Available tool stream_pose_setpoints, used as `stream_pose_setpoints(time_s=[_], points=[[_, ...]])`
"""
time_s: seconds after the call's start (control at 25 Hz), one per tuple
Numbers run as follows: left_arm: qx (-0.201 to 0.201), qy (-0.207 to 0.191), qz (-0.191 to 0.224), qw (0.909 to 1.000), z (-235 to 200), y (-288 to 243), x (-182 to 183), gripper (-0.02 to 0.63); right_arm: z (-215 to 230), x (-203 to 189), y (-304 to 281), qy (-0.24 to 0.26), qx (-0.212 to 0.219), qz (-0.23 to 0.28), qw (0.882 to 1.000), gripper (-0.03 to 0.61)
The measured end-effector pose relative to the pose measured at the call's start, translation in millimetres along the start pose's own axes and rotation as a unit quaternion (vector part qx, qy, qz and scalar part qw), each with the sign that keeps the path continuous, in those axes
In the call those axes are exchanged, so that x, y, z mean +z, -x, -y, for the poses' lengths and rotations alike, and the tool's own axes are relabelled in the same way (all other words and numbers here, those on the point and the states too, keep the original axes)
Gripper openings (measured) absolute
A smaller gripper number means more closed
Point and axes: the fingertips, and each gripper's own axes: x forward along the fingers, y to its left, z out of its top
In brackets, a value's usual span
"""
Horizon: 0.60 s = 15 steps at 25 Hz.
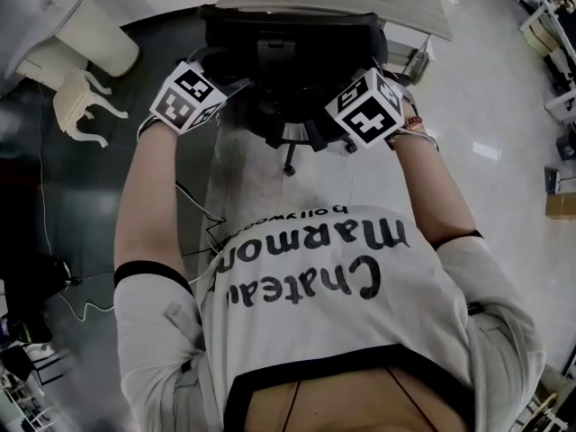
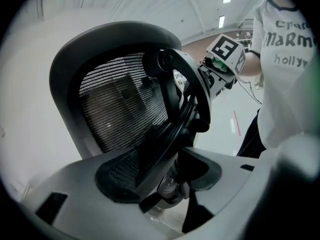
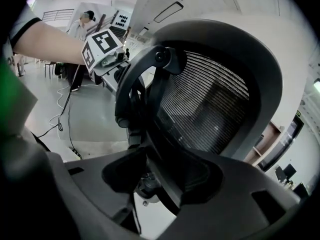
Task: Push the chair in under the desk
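The chair [image 1: 288, 61] was black and stood upright, right up against the near edge of the desk [image 1: 360, 3]. Its mesh back [image 2: 120, 104] was thin and see-through, set in a smooth, curved grey frame. A dark, bent bar ran up behind the mesh. One leg with a wheel poked out below. The desk had a pale, flat wooden top. How far the seat went under it could not be seen.

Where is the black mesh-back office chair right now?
Head view, top centre: the black mesh-back office chair stands between the left gripper and right gripper, both clamped on its back, at the edge of the pale wooden desk.
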Motion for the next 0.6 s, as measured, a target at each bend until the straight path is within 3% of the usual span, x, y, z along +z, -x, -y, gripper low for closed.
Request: stream_pose_setpoints(time_s=[0.6], points=[[0.006, -0.009, 0.009, 0.9999, -35.0, -6.4, -12.7, 0.239, 10.2, 22.1, -30.1, -0.019, -0.015, -0.001, 1.0, 0.225]])
